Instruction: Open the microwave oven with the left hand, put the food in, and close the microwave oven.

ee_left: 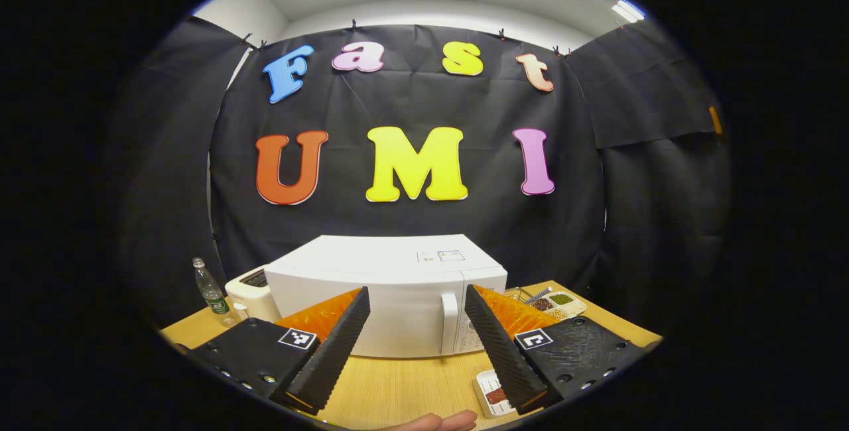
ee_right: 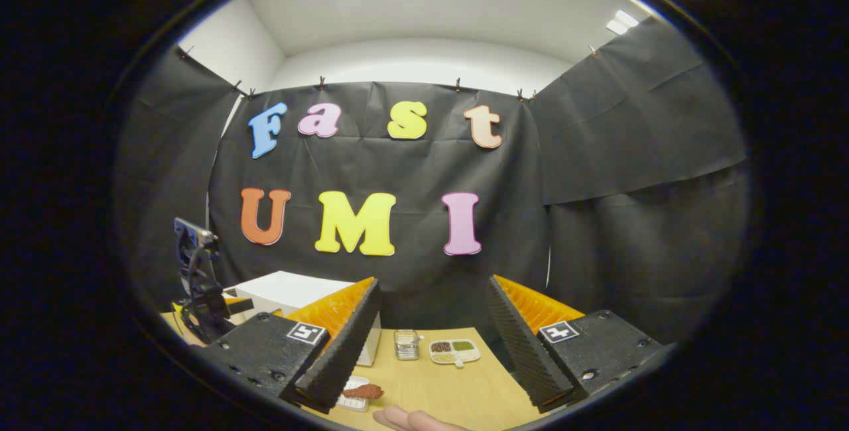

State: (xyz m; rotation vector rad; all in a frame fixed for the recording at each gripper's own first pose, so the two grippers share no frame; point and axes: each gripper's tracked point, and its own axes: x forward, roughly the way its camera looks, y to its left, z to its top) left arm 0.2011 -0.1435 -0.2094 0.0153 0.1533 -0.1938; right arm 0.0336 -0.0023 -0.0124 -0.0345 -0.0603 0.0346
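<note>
Both grippers hover with jaws released, holding nothing. Before the left gripper (ee_left: 414,345), a small white tray (ee_left: 492,392) of reddish food (ee_right: 363,391) lies near the table's (ee_left: 411,384) front edge. Behind it stands the white microwave oven (ee_left: 391,298), door closed, handle (ee_left: 449,321) right of centre. The right gripper (ee_right: 431,345) faces a divided dish (ee_right: 454,350) toward the far edge.

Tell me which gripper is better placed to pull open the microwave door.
Left. The left gripper is open and faces the microwave, its door handle between the fingers. The right gripper points past its side.
</note>
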